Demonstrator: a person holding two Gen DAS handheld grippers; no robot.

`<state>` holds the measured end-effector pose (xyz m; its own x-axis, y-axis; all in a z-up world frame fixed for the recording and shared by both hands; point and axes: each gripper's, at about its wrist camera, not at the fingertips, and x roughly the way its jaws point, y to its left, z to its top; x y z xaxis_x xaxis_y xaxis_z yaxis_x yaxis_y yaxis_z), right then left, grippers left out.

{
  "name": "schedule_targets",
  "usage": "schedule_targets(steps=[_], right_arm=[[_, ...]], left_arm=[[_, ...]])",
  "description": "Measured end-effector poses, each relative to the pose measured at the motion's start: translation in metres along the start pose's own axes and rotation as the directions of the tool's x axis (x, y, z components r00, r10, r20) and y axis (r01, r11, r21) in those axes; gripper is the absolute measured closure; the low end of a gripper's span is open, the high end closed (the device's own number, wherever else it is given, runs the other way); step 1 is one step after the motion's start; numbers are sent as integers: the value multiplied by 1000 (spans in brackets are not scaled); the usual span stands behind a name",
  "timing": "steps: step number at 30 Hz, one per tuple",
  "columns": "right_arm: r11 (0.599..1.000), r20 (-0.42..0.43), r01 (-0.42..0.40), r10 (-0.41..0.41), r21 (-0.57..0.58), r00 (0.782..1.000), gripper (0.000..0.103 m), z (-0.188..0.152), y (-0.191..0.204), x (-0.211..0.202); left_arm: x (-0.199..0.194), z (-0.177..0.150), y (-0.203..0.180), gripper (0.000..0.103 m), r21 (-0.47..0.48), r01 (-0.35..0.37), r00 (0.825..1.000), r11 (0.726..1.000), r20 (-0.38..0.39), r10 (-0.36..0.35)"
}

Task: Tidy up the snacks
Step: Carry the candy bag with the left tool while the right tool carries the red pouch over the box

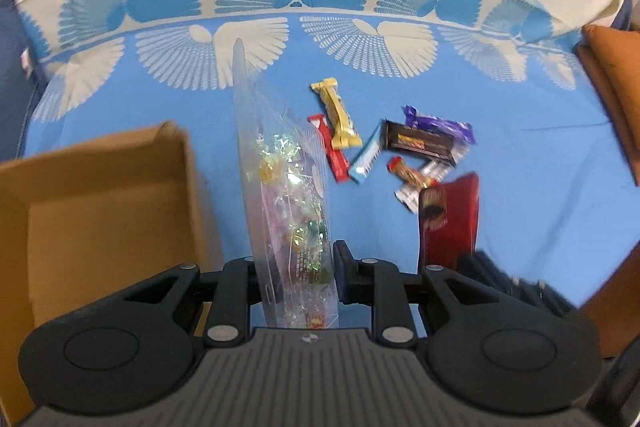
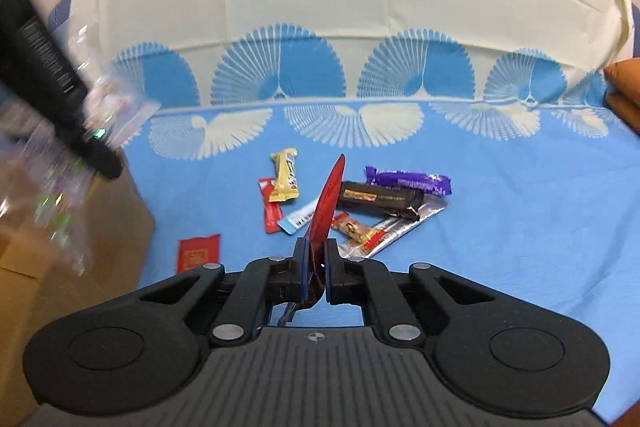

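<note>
Evidently the brown cardboard box [image 1: 100, 211] lay at nine o'clock from the left hand-held gripper [image 1: 296, 279], nearer it than the right. That gripper was clamped on a clear plastic bag of wrapped candies [image 1: 288, 187], long axis running toward twelve. The right hand-held gripper [image 2: 316, 267] pinched a flat red snack packet [image 2: 328, 203] edge-on. Loose bars [image 2: 360, 199] lay on the blue patterned bedsheet [image 2: 520, 227] at twelve. No label was legible.
</note>
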<state>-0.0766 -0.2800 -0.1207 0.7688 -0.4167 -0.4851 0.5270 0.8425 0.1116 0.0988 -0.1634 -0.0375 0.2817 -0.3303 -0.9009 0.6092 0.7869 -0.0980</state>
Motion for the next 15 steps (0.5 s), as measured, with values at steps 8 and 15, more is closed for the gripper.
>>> schedule_targets(steps=[8,15], right_arm=[[1000,43,-26,27,-7,999,95,-5,24,-76],[994,43,-77,80,-75,996,95,-16,57,-124]], left_arm=[[-72,-86,34,77,-45,-4,999,999,47,6],[-109,-153,81,77,-145,-28,997,989,69,38]])
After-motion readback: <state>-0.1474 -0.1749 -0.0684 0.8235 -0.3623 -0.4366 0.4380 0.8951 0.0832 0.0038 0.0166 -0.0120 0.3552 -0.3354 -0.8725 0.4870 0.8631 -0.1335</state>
